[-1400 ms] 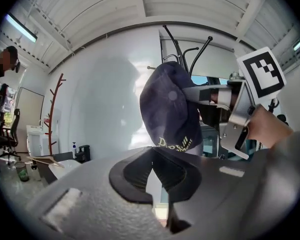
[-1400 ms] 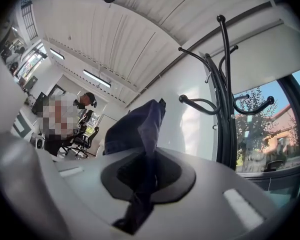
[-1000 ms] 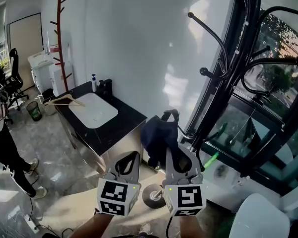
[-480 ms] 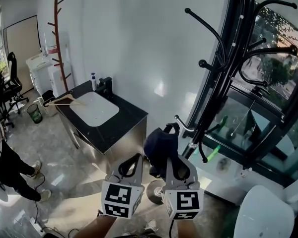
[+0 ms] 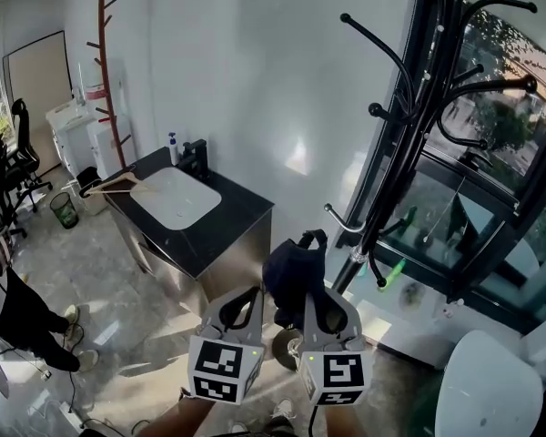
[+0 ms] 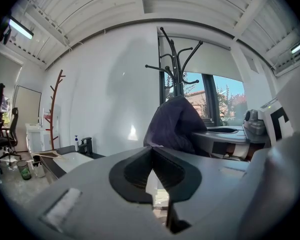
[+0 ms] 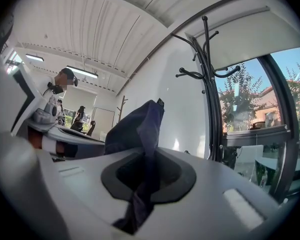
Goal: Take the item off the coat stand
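Observation:
The black coat stand [image 5: 408,126] rises at the right by the window, its hooks bare. A dark navy cloth item [image 5: 293,267] hangs clear of it, left of the lowest hook. My right gripper [image 5: 309,289] is shut on this item. In the right gripper view the fabric [image 7: 137,129] runs down between the closed jaws of that gripper [image 7: 145,171], with the stand [image 7: 205,74] behind. My left gripper [image 5: 251,291] sits just left of it, shut and empty. In the left gripper view that gripper [image 6: 151,153] has nothing in it, and the item [image 6: 172,124] hangs beyond it, in front of the stand [image 6: 176,69].
A black counter [image 5: 227,221] with a white sink [image 5: 175,198] and a wooden hanger [image 5: 118,183] stands at the left. A brown wooden coat tree [image 5: 105,71] stands in the far corner. A person [image 5: 18,308] is at the left edge. The stand's round base [image 5: 287,349] is on the floor, and a white seat [image 5: 487,394] is at lower right.
Both grippers have come down and towards me a little, and the right one has carried the dark item further from the stand's lower hook.

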A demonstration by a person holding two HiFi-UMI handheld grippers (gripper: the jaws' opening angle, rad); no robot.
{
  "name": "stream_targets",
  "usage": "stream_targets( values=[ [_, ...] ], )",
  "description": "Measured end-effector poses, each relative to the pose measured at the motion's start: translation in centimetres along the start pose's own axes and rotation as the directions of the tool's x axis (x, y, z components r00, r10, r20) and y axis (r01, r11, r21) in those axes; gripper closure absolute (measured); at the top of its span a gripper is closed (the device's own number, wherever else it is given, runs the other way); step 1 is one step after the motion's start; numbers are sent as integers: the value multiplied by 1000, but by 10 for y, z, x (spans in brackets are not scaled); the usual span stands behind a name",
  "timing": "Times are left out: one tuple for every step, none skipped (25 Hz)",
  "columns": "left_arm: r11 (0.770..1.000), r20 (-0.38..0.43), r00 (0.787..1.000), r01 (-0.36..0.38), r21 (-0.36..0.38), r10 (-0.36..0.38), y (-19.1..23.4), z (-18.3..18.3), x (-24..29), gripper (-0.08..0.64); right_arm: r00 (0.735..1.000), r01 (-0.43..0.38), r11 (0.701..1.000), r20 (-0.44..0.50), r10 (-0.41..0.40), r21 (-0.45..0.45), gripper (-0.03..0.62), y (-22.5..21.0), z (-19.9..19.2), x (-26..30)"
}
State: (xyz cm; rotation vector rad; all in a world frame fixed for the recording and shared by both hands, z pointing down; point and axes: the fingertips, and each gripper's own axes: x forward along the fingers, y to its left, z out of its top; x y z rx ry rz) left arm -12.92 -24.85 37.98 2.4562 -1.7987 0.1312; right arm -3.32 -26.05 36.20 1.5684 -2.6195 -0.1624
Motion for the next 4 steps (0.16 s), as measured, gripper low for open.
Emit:
stream_targets(
  values=[
    [1000,-1,1000,0,3,0,0,0,-2,563,1000,1,1000,1,-1,-2,566,1,1,-1],
    [1000,-1,1000,0,5,0,0,0,-4,563,1000,2,1000,2,-2,-2,566,2,1,-2],
    [1000,-2,1000,1,7,-1,-1,-1,-5,563,1000,2,1000,2,-2,-2,566,3,1,-3],
    [1000,-2,1000,2,8,-2,-1,-1,-7,563,1000,3,1000,3,-3,-2,566,5,2,-5]
  ],
)
